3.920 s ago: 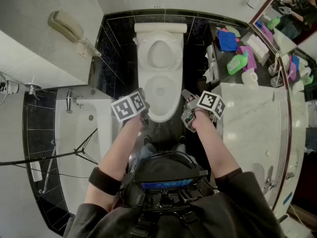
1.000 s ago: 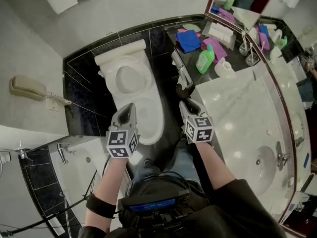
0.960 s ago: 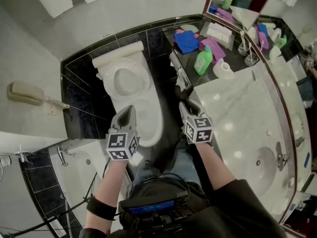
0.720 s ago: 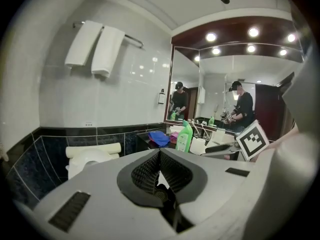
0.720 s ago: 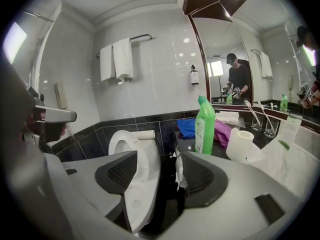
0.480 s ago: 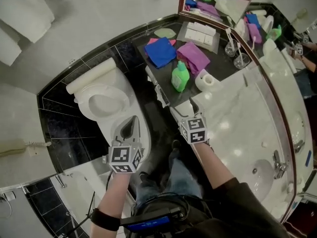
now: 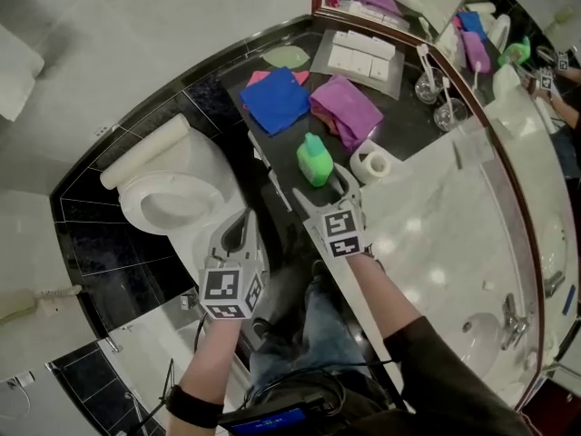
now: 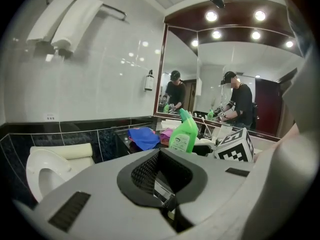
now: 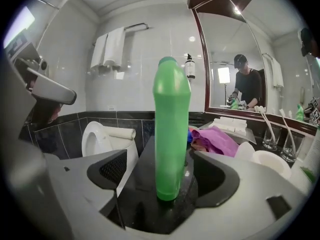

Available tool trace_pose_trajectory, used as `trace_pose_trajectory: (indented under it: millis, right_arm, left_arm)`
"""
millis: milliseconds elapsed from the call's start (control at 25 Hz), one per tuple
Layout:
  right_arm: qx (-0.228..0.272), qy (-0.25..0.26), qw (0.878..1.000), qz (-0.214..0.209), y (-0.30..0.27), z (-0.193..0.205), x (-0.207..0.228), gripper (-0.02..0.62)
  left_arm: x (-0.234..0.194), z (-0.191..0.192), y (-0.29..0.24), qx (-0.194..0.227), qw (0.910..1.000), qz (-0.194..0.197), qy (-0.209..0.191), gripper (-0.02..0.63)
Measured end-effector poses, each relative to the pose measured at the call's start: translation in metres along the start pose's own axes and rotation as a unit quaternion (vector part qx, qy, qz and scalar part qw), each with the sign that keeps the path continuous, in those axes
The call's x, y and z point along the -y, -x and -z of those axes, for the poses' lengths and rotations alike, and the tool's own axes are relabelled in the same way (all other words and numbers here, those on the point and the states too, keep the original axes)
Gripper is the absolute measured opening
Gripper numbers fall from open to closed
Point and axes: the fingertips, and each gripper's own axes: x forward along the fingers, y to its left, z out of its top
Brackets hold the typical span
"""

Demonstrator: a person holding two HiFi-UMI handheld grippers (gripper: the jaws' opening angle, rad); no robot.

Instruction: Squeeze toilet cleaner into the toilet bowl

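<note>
1. Right gripper (image 7: 328, 187): my jaws stood wide apart, having just been opening; they gripped nothing.
2. Tall green plastic toilet-cleaner bottle (image 9: 171, 129): upright on the glossy black counter (image 7: 399, 127), between my right jaws, with a gap at either pad.
3. Left gripper (image 7: 242, 220): my jaws were pressed together, empty, near the white ceramic toilet (image 7: 163, 200).
4. Blue cloth (image 7: 275, 100) and purple cloth (image 7: 347, 109): 2 items lying side by side on the counter, beyond the bottle.

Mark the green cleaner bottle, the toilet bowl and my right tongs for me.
Green plastic cleaner bottle (image 9: 171, 134): right gripper view, middle of body.
White ceramic toilet bowl (image 7: 134, 213): head view, left seat rim.
Right tongs (image 7: 322, 192): head view, between the open tips.
</note>
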Motion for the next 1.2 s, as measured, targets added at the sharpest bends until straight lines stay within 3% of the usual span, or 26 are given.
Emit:
trace_pose_trajectory:
  millis: [560, 1000, 1200]
  right_arm:
    - [0.066, -0.004, 0.998, -0.017, -0.041, -0.016, 0.011, 0.440]
    - [0.128, 0.008, 0.992, -0.015, -0.045, -0.045, 0.006, 0.384]
    - [0.134, 0.009, 0.991, -0.003, -0.043, -0.046, 0.011, 0.241]
  left_arm:
    - [-0.001, 0.013, -0.032, -0.022, 0.9996, -0.015, 0.002, 0.005]
    - [-0.007, 0.029, -0.041, -0.033, 0.9992, -0.020, 0.009, 0.005]
    - [-0.006, 0.031, -0.043, -0.037, 0.9991, -0.017, 0.009, 0.003]
